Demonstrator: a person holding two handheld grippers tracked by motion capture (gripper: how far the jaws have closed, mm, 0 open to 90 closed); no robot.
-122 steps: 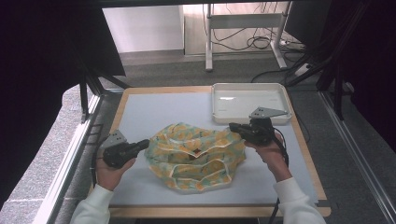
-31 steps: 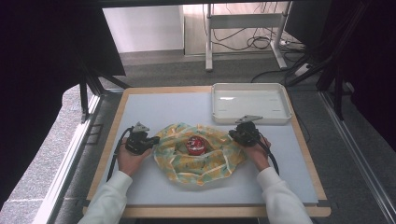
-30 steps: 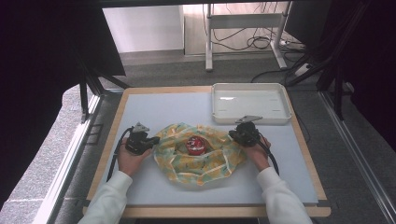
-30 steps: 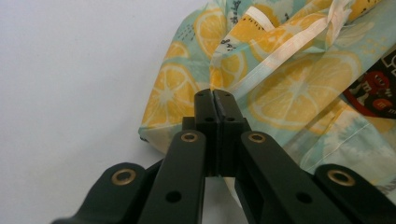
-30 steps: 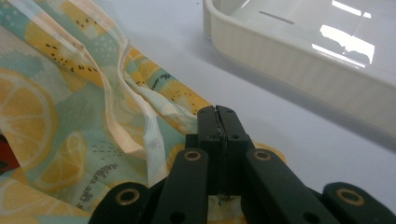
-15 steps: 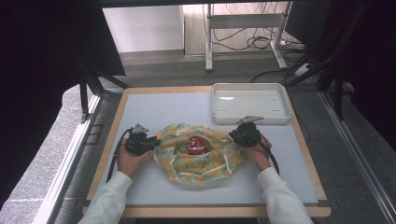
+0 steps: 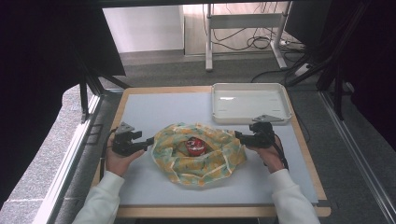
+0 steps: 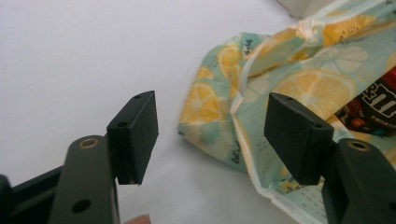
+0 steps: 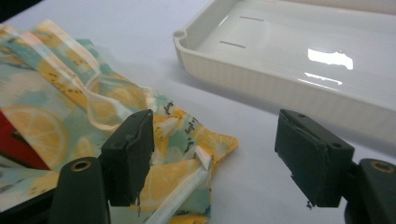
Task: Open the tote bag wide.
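Spread across the middle of the pale grey-blue table point(image 7: 154, 116) with its wooden edge: a rumpled drawstring bag of lemon-print cloth, yellow and mint green point(image 7: 198, 151), mouth up and gaping. Down in the hollow of the cloth, a small red packet with dark lettering point(image 7: 194, 145), seen from the high view near the bag's centre and from the left gripper view as a dark-and-red corner point(image 8: 373, 109) at the right margin.

At the bag's left rim, the left tool point(image 7: 148, 141) — held level in the left hand point(image 7: 119, 158), tips aimed at the cloth. Jaws spread wide, having just been opening; in the left gripper view point(image 8: 219, 137) the bag's folded edge point(image 8: 219, 116) lies just past them and partly between, with neither pad pressing on it.

At the bag's right rim, the right tool point(image 7: 239, 136), gripped by the right hand point(image 7: 268, 154), also pointing inward. Jaws likewise spread after just opening. In the right gripper view point(image 9: 215, 158) a corner of the cloth with its white drawstring hem point(image 9: 201, 154) sits in the gap beside the left pad, loose on the table — nothing pinched.

Behind the right tool, at the table's far right corner, a shallow white rectangular plastic tray point(image 7: 219, 109), near the bag but apart from it; its ribbed wall point(image 9: 261, 79) runs across the right gripper view.
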